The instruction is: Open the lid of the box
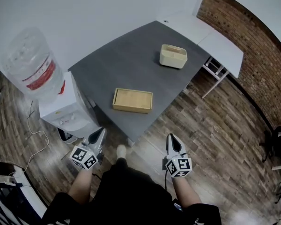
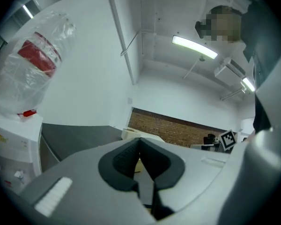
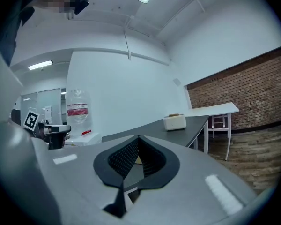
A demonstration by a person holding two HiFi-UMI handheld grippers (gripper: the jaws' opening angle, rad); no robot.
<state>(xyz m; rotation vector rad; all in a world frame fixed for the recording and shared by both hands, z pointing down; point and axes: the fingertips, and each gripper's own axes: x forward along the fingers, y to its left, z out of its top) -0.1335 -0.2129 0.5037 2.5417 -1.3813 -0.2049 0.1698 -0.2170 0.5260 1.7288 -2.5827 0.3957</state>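
A flat box with a light wooden lid point(image 1: 132, 100) lies shut near the front edge of the dark grey table point(image 1: 126, 60). A smaller cream box point(image 1: 173, 56) point(image 3: 174, 121) stands farther back on the right. Both grippers hang low in front of the person, short of the table edge and touching nothing. My left gripper point(image 1: 101, 131) point(image 2: 140, 139) has its jaws together and empty. My right gripper point(image 1: 172, 137) point(image 3: 138, 138) is shut as well, with nothing between its fingertips.
A white water dispenser point(image 1: 68, 109) with a large bottle point(image 1: 30, 62) stands against the table's left corner. A white table point(image 1: 222, 43) adjoins the far right side, with a brick wall point(image 1: 253, 55) behind it. Cables point(image 1: 35, 135) trail on the wooden floor at the left.
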